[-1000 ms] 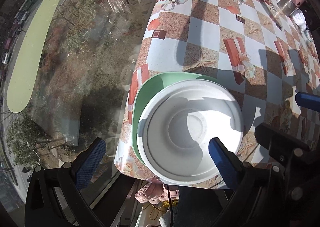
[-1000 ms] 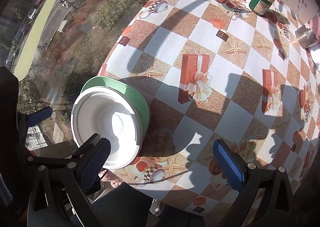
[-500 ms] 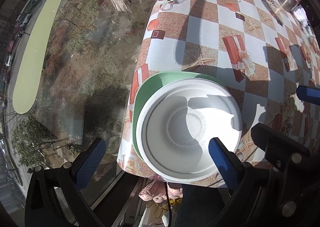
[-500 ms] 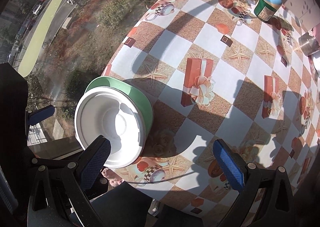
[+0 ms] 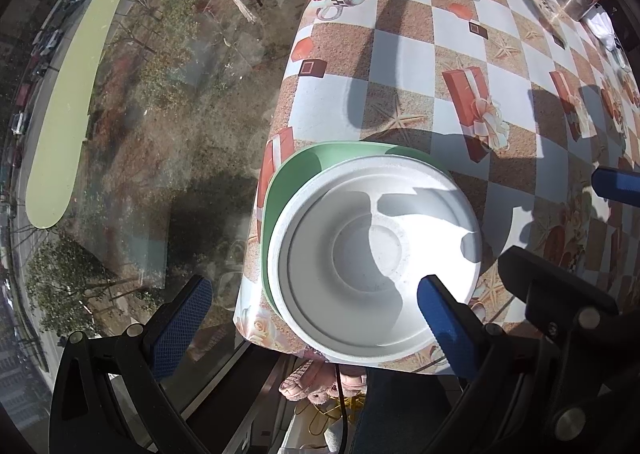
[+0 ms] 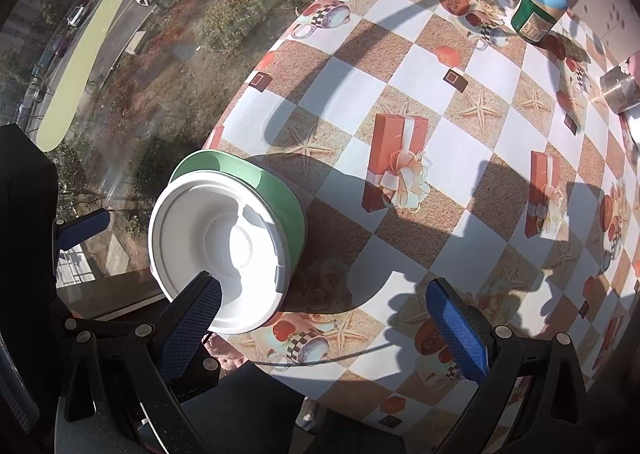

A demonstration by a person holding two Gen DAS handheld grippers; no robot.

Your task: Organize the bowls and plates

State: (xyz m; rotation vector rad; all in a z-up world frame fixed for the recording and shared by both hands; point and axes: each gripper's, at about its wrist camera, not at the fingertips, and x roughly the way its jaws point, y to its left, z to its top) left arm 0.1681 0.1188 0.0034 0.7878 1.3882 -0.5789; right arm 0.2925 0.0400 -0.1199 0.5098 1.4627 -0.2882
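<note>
Left gripper (image 5: 312, 314) open over white bowl (image 5: 372, 258); right gripper (image 6: 324, 318) open beside it. Bowl light, brittle foam; pinch rim.

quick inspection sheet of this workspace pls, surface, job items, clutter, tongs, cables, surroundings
surface: table under a checkered cloth printed with gifts, cups and starfish, sunlit with shadows.
job's things: white bowl nested in a green bowl, at the table's near corner by the edge.
clutter: green bottle and a metal tin at the far side.
grippers: left tongs open, hovering over the white bowl; right tongs open, holding nothing.
cables: one thin dark cable below the table edge.
surroundings: glass window onto trees and a street far below.
</note>
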